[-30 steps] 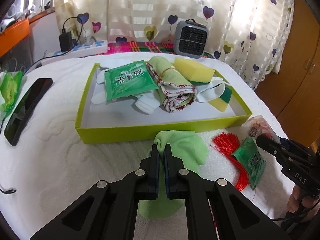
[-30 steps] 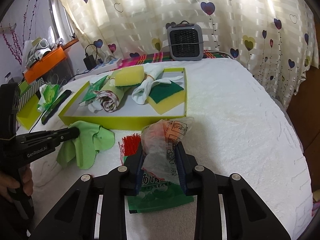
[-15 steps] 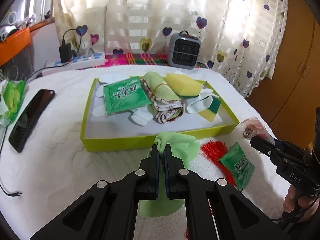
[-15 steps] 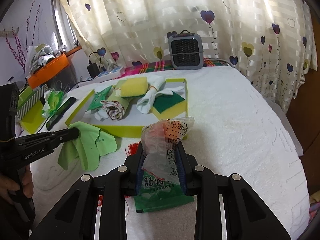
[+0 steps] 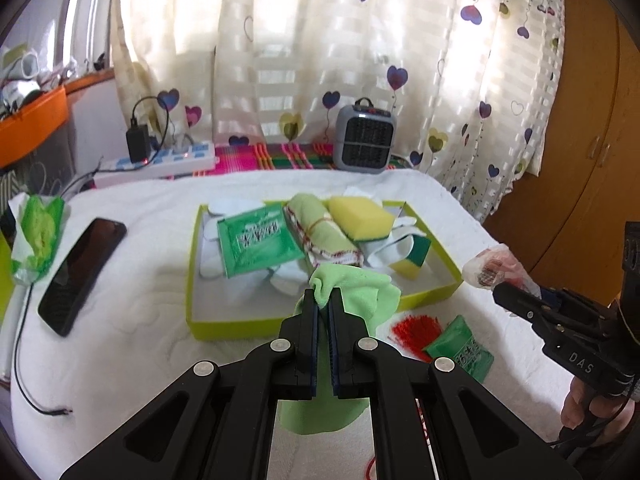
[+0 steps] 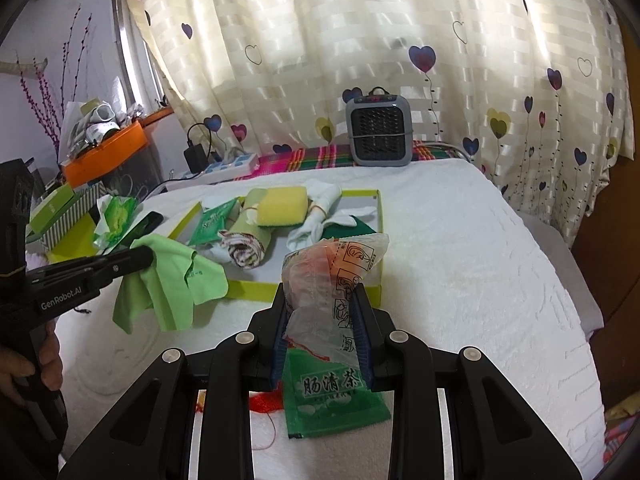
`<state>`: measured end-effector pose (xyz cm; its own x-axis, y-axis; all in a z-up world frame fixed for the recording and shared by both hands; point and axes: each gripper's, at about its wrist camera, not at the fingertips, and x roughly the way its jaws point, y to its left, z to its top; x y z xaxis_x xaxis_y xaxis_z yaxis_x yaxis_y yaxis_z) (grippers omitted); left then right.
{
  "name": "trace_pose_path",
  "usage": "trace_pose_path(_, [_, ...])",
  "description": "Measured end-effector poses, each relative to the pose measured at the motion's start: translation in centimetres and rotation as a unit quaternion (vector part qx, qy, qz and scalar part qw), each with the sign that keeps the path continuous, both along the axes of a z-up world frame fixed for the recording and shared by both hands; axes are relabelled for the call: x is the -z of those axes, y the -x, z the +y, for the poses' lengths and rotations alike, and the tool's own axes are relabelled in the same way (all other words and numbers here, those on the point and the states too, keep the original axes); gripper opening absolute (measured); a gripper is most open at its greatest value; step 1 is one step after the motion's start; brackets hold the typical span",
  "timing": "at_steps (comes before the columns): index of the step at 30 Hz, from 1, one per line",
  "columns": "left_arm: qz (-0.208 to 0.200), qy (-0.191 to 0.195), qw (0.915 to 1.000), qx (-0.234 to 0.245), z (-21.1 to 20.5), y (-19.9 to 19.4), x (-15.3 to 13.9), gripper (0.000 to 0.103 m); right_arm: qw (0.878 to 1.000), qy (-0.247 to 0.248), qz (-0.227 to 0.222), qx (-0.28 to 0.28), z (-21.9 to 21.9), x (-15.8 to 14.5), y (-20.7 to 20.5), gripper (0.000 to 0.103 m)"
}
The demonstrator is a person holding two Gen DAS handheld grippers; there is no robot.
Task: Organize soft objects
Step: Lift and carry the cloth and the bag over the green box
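My left gripper is shut on a light green cloth and holds it in the air over the near edge of the yellow-green tray; the cloth also shows in the right wrist view. My right gripper is shut on a clear plastic bag with red contents, lifted near the tray's right front corner. The tray holds a green packet, a rolled towel, a yellow sponge and white socks.
On the white bedspread lie a red tassel and a green tea packet, below the right gripper. A black phone and a tissue pack lie left. A small heater and a power strip stand at the back.
Both grippers have risen off the bedspread with their loads. The green cloth now hangs free over the tray's front edge, and the plastic bag is higher and nearer the tray.
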<state>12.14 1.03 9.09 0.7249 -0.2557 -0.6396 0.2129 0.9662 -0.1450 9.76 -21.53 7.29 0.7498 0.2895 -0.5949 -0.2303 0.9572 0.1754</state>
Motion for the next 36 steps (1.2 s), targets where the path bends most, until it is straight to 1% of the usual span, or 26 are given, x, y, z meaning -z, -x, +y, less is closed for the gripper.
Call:
trace_pose_path(6, [-0.011,-0.005,0.9999,-0.003,0.2,-0.7,-1.0,0.004,1.000,0.001,-0.007,-0.001,0.3,-0.7,-0.6,0.030])
trace_pose_path(24, [-0.017,-0.003,0.9994,-0.029,2.3,-4.6,-2.0,0.004,1.000,0.004,-0.014,-0.007,1.2,-2.0,-3.9,0.030])
trace_pose_path(32, [-0.017,-0.006,0.9988,-0.045,3.2,-7.0,-2.0,0.005,1.000,0.011,-0.013,0.002,1.7,-2.3,-6.2,0.030])
trace_pose_path(36, [-0.010,-0.001,0.9986,-0.053,3.6,-8.1,-1.7,0.005,1.000,0.016,-0.010,0.011,1.8,-2.2,-7.2,0.030])
